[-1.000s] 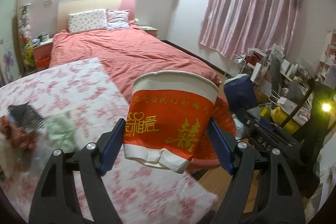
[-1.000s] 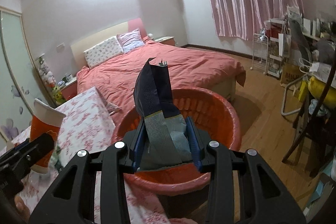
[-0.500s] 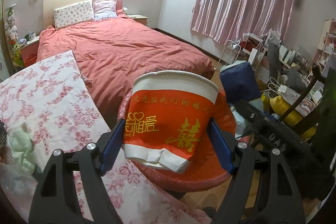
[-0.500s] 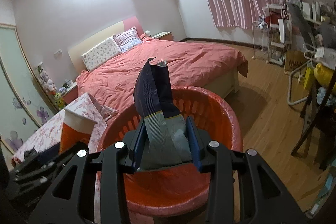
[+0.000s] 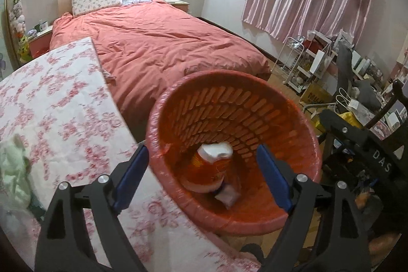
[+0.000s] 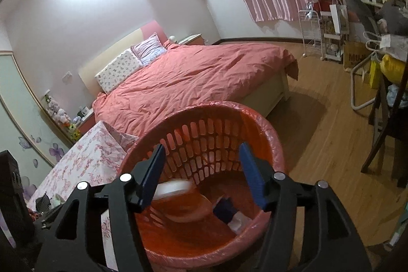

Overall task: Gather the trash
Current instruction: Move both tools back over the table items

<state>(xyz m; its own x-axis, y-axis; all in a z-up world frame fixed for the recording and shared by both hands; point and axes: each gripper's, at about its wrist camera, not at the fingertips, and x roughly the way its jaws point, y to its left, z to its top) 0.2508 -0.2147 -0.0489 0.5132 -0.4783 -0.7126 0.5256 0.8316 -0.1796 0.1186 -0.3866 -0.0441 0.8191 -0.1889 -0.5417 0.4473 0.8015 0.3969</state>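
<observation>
Drop step: both items are in the round orange slotted plastic basket [image 5: 293, 119], so lift both tools straight up clear of its rim before going back to the floral-cloth table [image 5: 58, 103]. Left gripper [image 5: 201, 177] and right gripper [image 6: 201, 172] both spread wide, holding nothing. Orange-and-white paper cup [image 5: 211, 165] and dark blue foil wrapper [image 6: 224, 208] lie on the basket floor.

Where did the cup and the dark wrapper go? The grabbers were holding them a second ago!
Both were let go. The left gripper opened its jaws and the red paper cup dropped into the red basket. The right gripper opened too, and the dark wrapper fell in beside the cup. Both grippers are empty now. The basket, bed and flowered table stayed where they were.
</observation>
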